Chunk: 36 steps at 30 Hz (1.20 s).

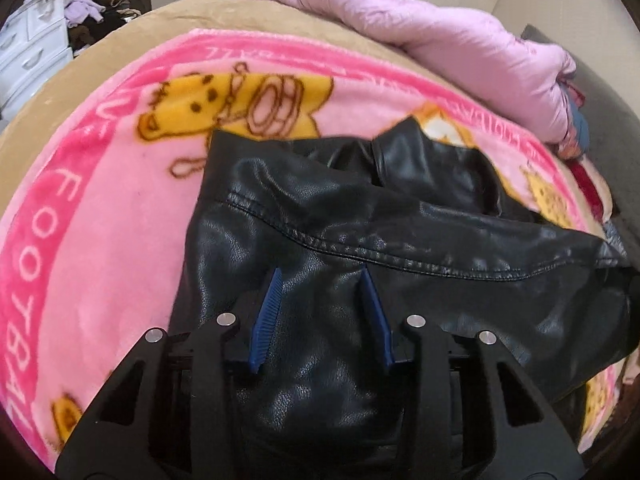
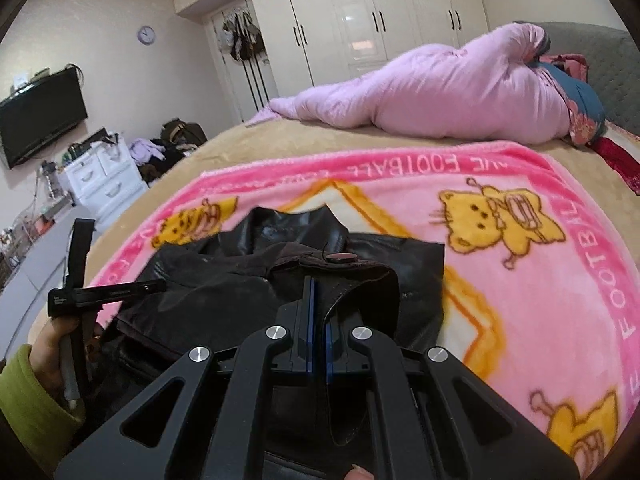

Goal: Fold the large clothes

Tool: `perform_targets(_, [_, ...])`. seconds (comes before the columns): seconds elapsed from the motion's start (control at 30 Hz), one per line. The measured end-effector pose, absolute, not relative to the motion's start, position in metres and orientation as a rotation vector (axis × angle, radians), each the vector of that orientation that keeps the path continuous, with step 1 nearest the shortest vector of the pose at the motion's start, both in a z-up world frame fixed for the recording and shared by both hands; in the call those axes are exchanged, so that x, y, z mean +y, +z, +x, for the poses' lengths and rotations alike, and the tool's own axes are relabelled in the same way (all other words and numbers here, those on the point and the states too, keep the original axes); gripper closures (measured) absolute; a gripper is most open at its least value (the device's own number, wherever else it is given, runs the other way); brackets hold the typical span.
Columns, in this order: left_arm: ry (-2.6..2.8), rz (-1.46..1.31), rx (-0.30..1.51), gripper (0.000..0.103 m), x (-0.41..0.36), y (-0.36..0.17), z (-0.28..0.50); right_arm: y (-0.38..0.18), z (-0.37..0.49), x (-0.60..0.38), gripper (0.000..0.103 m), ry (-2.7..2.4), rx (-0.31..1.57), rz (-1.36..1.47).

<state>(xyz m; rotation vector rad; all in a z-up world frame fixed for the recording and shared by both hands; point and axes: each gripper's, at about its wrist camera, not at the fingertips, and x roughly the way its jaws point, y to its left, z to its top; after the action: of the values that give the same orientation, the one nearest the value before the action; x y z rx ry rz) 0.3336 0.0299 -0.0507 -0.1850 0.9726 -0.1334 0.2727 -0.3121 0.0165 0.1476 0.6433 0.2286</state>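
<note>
A black leather jacket (image 1: pixel 340 220) lies crumpled on a pink cartoon blanket (image 1: pixel 100 200), its collar at the far side. My left gripper (image 1: pixel 320 274) points down onto the jacket's near part. Its blue pads (image 1: pixel 267 320) stand partly apart with leather bulging between them, and their inner faces still show. In the right wrist view the jacket (image 2: pixel 224 280) lies in front of my right gripper (image 2: pixel 316 280), which is shut on a leather flap bearing a snap button (image 2: pixel 340 257). A hand in a green sleeve (image 2: pixel 48 344) holds the left gripper's handle at the left.
The pink blanket (image 2: pixel 520 280) covers a tan bed. A rolled lilac quilt (image 2: pixel 440 92) lies along the far side. White drawers (image 2: pixel 104 180), a clothes pile and a wall television (image 2: pixel 40 116) are at the left. White wardrobes (image 2: pixel 380 12) line the back wall.
</note>
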Motion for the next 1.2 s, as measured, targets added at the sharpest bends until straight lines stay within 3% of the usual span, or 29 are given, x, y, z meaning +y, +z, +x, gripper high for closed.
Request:
perform_targets(0.2, [-0.130,-0.168,0.980,0.070,0.028,-0.061,0.334,-0.006,0.285,-0.319,0.093,0.185,0.753,0.171])
perform_targets(0.23, [-0.131,-0.166,0.977,0.070,0.027,-0.061,0.333,-0.010,0.287,-0.325,0.084,0.185,0.776,0.210])
perform_targets(0.3, [-0.136,-0.160,0.970,0.070,0.026,-0.060,0.331,-0.012,0.286,-0.336,0.080,0.173,0.791,0.273])
perform_targets(0.5, [-0.179,-0.173,0.940,0.070,0.021,-0.044,0.317,0.007,0.272,-0.355,0.069,0.107,0.700,0.297])
perform_targets(0.6, [-0.214,-0.160,0.920,0.070,0.012,-0.035,0.307,0.019,0.265,-0.356,0.069,0.106,0.635,0.283])
perform_targets(0.73, [-0.256,-0.106,0.906,0.070,-0.008,-0.026,0.294,0.021,0.270,-0.345,0.085,0.143,0.630,0.244])
perform_targets(1.2, [-0.248,0.017,0.972,0.070,-0.036,-0.058,0.279,-0.004,0.299,-0.289,0.085,0.228,0.722,0.123])
